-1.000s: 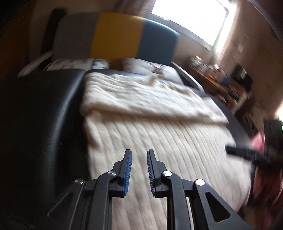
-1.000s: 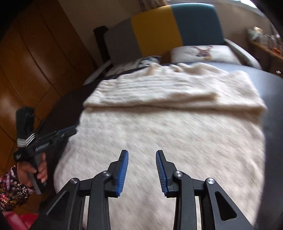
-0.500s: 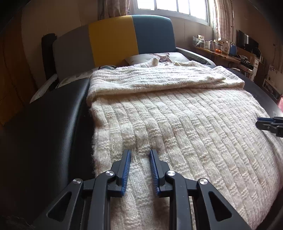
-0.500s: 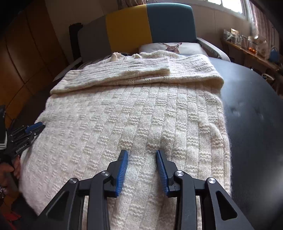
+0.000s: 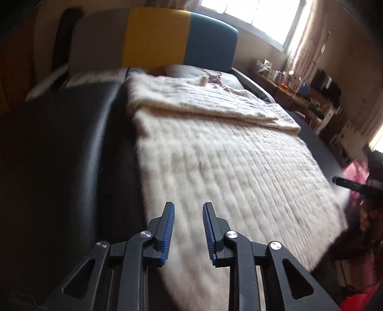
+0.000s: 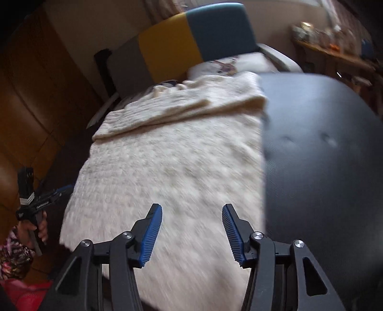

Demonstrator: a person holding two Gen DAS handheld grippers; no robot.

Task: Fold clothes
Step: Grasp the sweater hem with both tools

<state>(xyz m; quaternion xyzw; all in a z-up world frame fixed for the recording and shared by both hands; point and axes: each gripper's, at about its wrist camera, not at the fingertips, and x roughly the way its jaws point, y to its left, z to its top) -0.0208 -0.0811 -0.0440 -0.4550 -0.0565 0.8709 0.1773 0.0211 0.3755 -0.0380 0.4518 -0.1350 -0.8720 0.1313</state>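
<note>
Left wrist view: my left gripper (image 5: 188, 226) hovers above the near left part of the cream knitted sweater (image 5: 222, 167), its blue-padded fingers (image 5: 167, 229) set a narrow gap apart and parallel, with nothing between them; whether the tips touch the knit I cannot tell, since the fabric beneath is motion-blurred. The sweater lies spread flat on the black padded surface (image 5: 62, 153), its far portion folded back over itself so that a doubled layer with a clear edge runs across the far end. Beyond it stand a pillow (image 5: 191, 71) and a headboard (image 5: 153, 38) in grey, yellow and teal panels; a cluttered wooden shelf (image 5: 292, 88) runs under the bright window (image 5: 253, 16) at the right. My right gripper (image 5: 344, 183) shows at the far right edge, just beside the sweater's right border, and only its dark tip is visible there. Right wrist view: my right gripper (image 6: 192, 230) is spread wide — the jaws splay outward and hold nothing — above the near right part of the sweater (image 6: 172, 167), close to the border where the knit meets the bare black surface (image 6: 323, 155). At the left edge of this view my left gripper (image 6: 59, 190) is seen from the side, held by a hand (image 6: 39, 227) with a patterned sleeve (image 6: 14, 256), just beside the sweater's left border — its jaw opening is not readable from this angle.
</note>
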